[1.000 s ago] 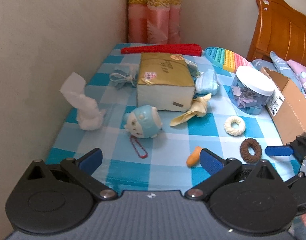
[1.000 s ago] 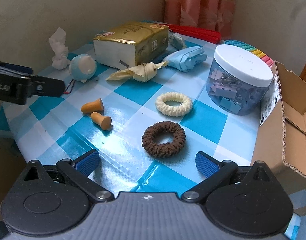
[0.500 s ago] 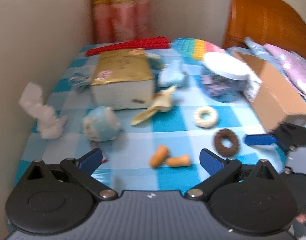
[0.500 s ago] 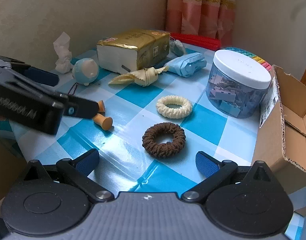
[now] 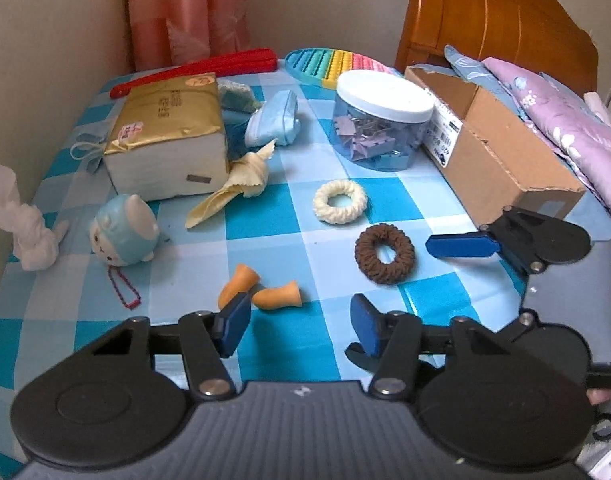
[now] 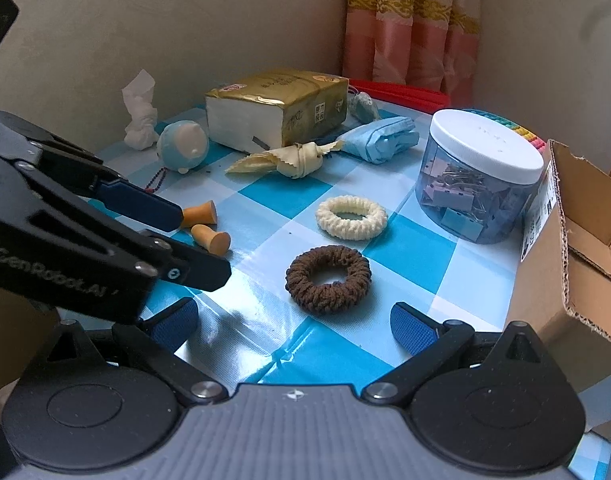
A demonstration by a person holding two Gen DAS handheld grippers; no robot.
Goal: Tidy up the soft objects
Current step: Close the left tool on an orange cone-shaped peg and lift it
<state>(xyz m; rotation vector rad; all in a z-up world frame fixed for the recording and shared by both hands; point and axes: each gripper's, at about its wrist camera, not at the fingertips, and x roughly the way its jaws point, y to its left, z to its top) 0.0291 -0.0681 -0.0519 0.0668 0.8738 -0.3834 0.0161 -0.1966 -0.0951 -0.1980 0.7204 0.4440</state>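
Two orange foam earplugs (image 5: 277, 295) lie near the front of the blue checked tablecloth (image 5: 265, 224). My left gripper (image 5: 299, 320) hovers low over them with its jaws closing. One earplug (image 6: 211, 240) lies between the fingers and no pad presses on it; the other earplug (image 6: 201, 213) sits beside the far finger. My right gripper (image 6: 293, 324) is open and empty, with a brown scrunchie (image 6: 327, 278) just ahead of its tips. A cream scrunchie (image 6: 351, 217) lies beyond that. A blue plush toy (image 5: 123, 236) and a knotted yellow cloth (image 5: 237, 190) rest further back.
A gold tissue pack (image 5: 167, 136), a blue mask packet (image 5: 273, 120) and a crumpled tissue (image 5: 21, 216) sit at the back and left by the wall. A jar of clips (image 6: 481, 176) and an open cardboard box (image 6: 585, 240) stand at the right.
My left gripper has swung right and forward over the earplugs, and its jaws have narrowed to about half. The right gripper has stayed put.
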